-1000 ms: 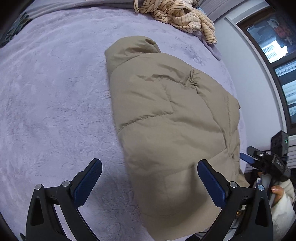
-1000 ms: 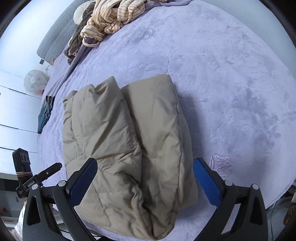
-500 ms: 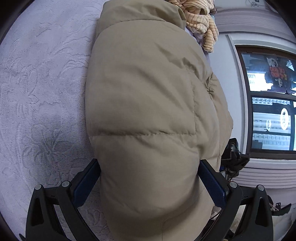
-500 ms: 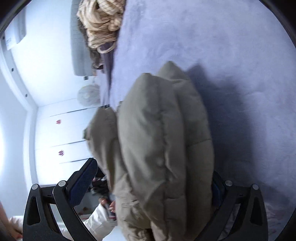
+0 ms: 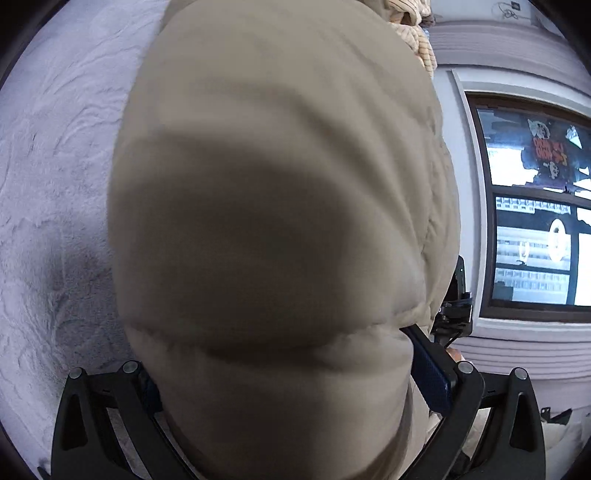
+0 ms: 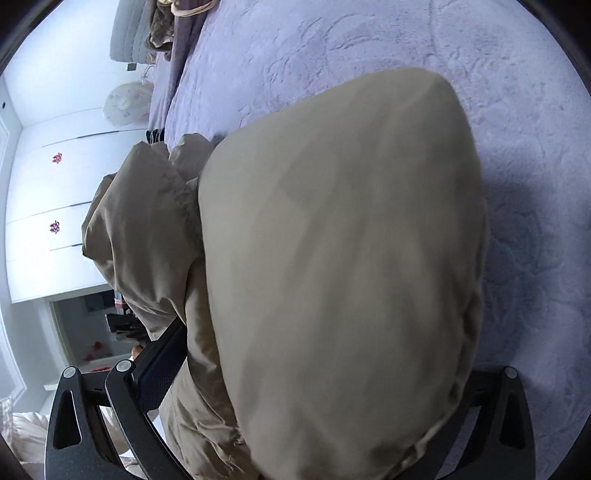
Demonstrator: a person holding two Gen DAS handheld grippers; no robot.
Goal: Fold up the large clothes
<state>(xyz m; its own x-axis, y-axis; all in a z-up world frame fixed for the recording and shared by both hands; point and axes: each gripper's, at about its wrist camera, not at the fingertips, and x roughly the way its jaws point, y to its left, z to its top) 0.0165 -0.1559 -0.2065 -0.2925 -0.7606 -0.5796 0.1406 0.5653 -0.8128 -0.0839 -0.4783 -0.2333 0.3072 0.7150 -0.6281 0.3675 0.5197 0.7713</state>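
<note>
Seen closely, the folded beige quilted puffer jacket (image 5: 280, 229) fills most of the left wrist view, bulging between the two black arms of our left gripper (image 5: 291, 384). Its right blue-padded finger (image 5: 430, 376) presses against the jacket's side just below a stitched seam; the left finger is almost wholly hidden behind the fabric. We read these jaws as pinching the thick bundle, spread only as far as the padding forces them. To the left of the jacket lies the lavender embossed plush bedspread (image 5: 48, 177), on which the bundle casts a dark shadow. At the top edge a cream striped knitted garment (image 5: 413, 22) shows behind the jacket, and to the right stands a dark-framed window (image 5: 532, 214).

In the right wrist view the same jacket (image 6: 343, 266) again occupies the centre, a smooth rounded panel in front and a gathered, wrinkled fold (image 6: 144, 236) projecting to its left. Our right gripper (image 6: 325, 384) encloses the bundle: the left blue pad (image 6: 162, 369) touches the wrinkled layers, while the right finger is covered by fabric, only its black arm showing. These jaws likewise clamp the jacket. The bedspread (image 6: 524, 184) extends behind and to the right of the jacket. Whether the bundle rests on the bed or is raised off it, we cannot tell. At left, white cupboard doors (image 6: 48, 192) with small red ornaments border the scene.
</note>
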